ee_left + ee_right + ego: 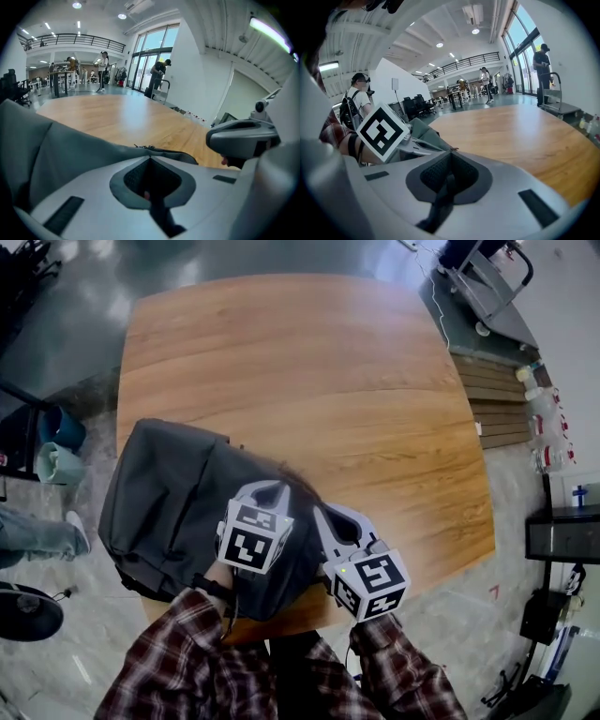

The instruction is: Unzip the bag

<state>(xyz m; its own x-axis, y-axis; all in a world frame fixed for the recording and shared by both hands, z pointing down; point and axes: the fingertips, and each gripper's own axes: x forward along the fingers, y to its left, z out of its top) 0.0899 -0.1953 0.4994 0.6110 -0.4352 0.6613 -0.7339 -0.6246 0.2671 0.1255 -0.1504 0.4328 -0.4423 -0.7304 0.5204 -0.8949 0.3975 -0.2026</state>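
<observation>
A dark grey backpack (169, 502) lies on the round wooden table (328, 381), at its near left edge. Both grippers rest over the bag's right end, side by side. My left gripper (270, 487) has its jaws together, and in the left gripper view (150, 158) a dark strip of the bag (161, 218) runs back from between the pads. The right gripper (324, 514) is shut the same way (450, 153) on a dark strip (438, 206). Whether either strip is a zip pull or a strap is unclear. Grey bag fabric (56, 145) rises just beyond the left jaws.
The table's front edge runs just under the grippers. A blue bin (58, 427) and a person's leg (37, 532) are on the floor at the left. A cart (487, 282), wooden pallets (497, 399) and bottles (548, 427) stand at the right.
</observation>
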